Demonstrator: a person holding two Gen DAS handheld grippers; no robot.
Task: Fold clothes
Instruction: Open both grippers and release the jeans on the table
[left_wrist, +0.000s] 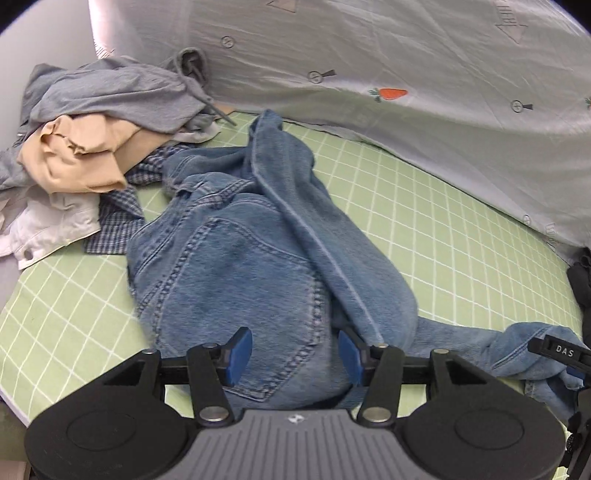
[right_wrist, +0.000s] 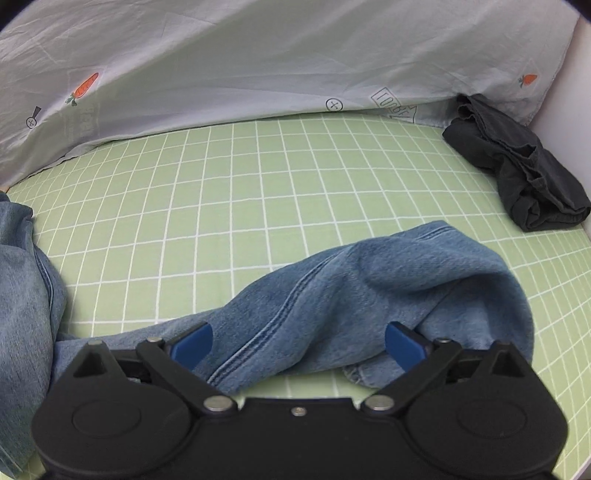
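left wrist view: our left gripper hangs over the jeans, jaws spread. our right gripper is spread wide over a jeans leg.

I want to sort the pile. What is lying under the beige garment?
Under the beige garment show a checked blue shirt and a white denim piece. A grey garment lies on top. Anything deeper is covered.

Jeans: faded denim, rough weave. Sheet: smooth matt cotton-like cloth. Gripper body matt blk plastic, metal pivots.
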